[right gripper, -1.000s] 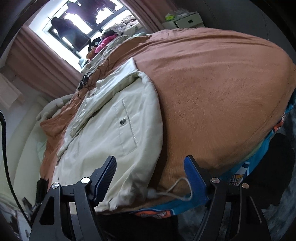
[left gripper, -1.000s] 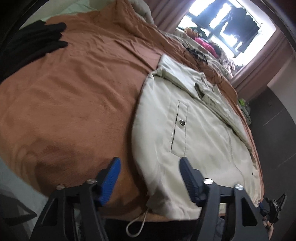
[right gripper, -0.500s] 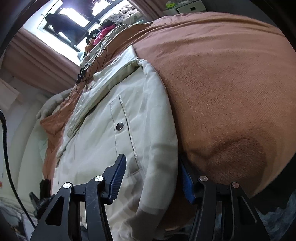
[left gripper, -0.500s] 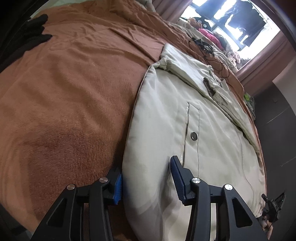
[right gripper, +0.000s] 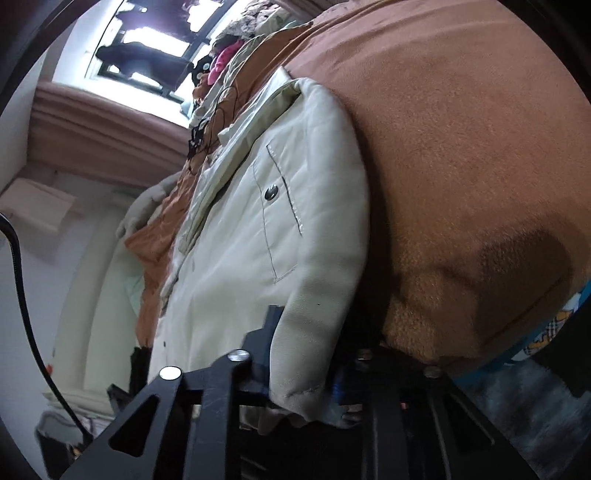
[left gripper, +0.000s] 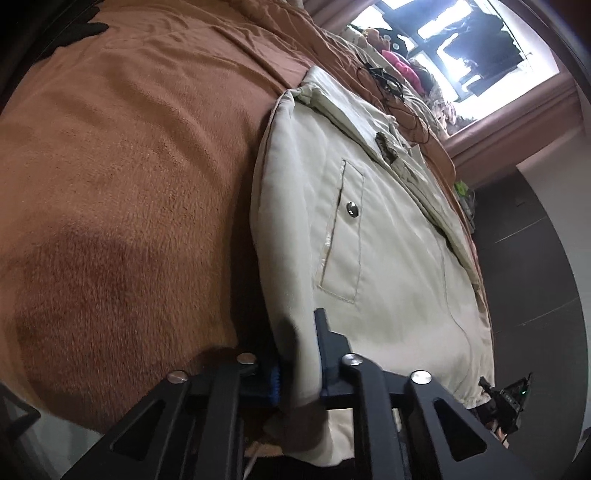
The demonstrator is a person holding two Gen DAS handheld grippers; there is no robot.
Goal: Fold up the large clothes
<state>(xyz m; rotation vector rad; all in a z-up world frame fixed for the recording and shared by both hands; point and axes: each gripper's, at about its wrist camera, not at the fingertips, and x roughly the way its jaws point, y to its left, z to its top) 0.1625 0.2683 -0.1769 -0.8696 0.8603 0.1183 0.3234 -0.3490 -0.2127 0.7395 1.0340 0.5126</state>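
Note:
A cream jacket (left gripper: 388,266) with snap pockets lies spread on a brown blanket (left gripper: 122,192) over a bed. My left gripper (left gripper: 297,365) is closing on the jacket's hem corner at its left side, and the blue pads pinch the fabric between them. In the right wrist view the same jacket (right gripper: 258,236) runs up the frame. My right gripper (right gripper: 303,369) is closing on the other hem corner, with a thick fold of cloth squeezed between its jaws. The right gripper's right finger is mostly hidden behind the cloth.
A black garment (left gripper: 79,29) lies at the blanket's far left corner. Piled clothes and black cables (left gripper: 391,77) sit at the far end under a bright window (left gripper: 476,48). The bed's edge shows a patterned blue sheet (right gripper: 546,332). Dark floor (left gripper: 535,258) lies to the right.
Both grippers dropped onto the jacket's near hem corners and their jaws came together on the fabric. The drawstring seen earlier is out of sight.

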